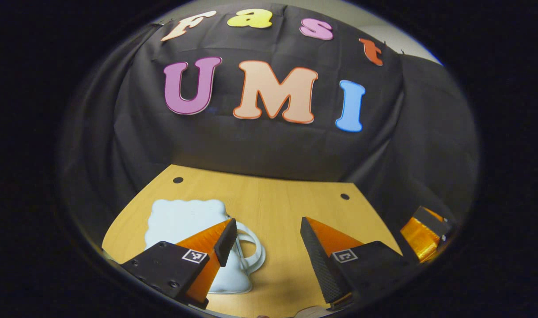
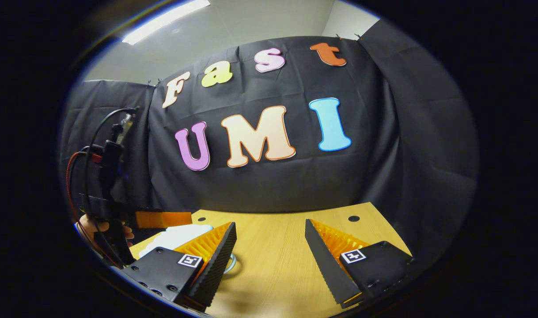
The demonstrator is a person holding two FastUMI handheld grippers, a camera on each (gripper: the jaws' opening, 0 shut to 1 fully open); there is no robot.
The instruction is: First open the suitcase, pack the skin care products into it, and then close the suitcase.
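In the left gripper view, the left gripper [image 1: 269, 240] is seen at the bottom of the frame with its 2 fingers spread wide apart and nothing held between them. A wooden table [image 1: 278, 207] fills the lower middle of the frame, with 2 small dark holes near its far edge. At the lower left of the frame a pale blue suitcase [image 1: 185, 221] with a scalloped outline lies flat on the table; its looped handle [image 1: 251, 249] is seen just to the right of the left-hand finger, which overlaps the case in the picture. Whether that finger touches the case cannot be told. Whether the case is open or shut cannot be told either. At the lower right edge of the frame, part of the other gripper is seen beyond the table's corner.

In the right gripper view, the right gripper [image 2: 271, 247] is seen at the bottom of the frame, its fingers likewise wide apart and empty, above bare table [image 2: 278, 265]. A sliver of the suitcase [image 2: 180, 234] is seen at the lower left, behind the left-hand finger. At the far left of the frame a hand [image 2: 96, 229] is seen holding the left gripper's body, with cables [image 2: 81, 159] looping above it.
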